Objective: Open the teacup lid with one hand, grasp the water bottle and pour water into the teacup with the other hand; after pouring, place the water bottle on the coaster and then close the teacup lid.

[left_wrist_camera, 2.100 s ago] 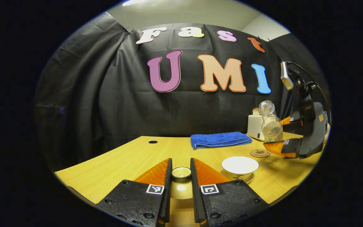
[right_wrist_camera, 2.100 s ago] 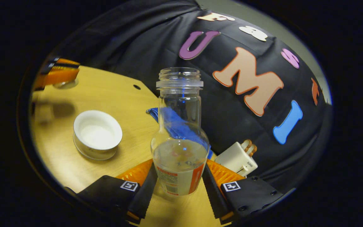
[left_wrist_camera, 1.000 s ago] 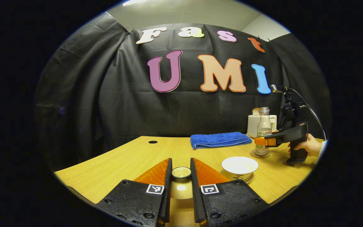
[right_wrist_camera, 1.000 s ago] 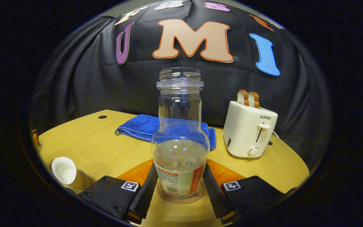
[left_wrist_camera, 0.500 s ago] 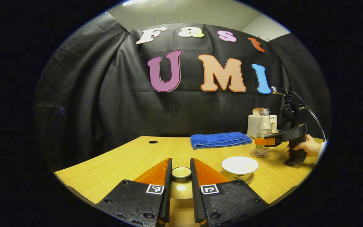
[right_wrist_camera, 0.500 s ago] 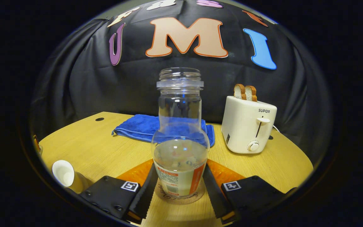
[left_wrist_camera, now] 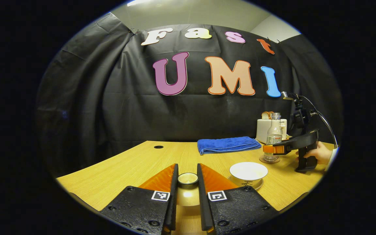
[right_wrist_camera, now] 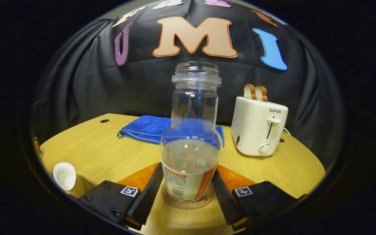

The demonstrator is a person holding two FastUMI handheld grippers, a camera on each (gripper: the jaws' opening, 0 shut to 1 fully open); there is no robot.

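Left gripper clamped narrow on the teacup lid, held low over the tabletop, unchanged from half a second ago. Just right of it, open teacup on its saucer, also at far left in the right gripper view. Farther right, water bottle upright on the coaster, partly filled, uncapped. Right gripper now spread a little wider than half a second ago, fingers just off the bottle's sides, small gaps visible. Same gripper seen in the left gripper view, held by a hand. Behind, folded blue towel; at right, toaster with two slices up.
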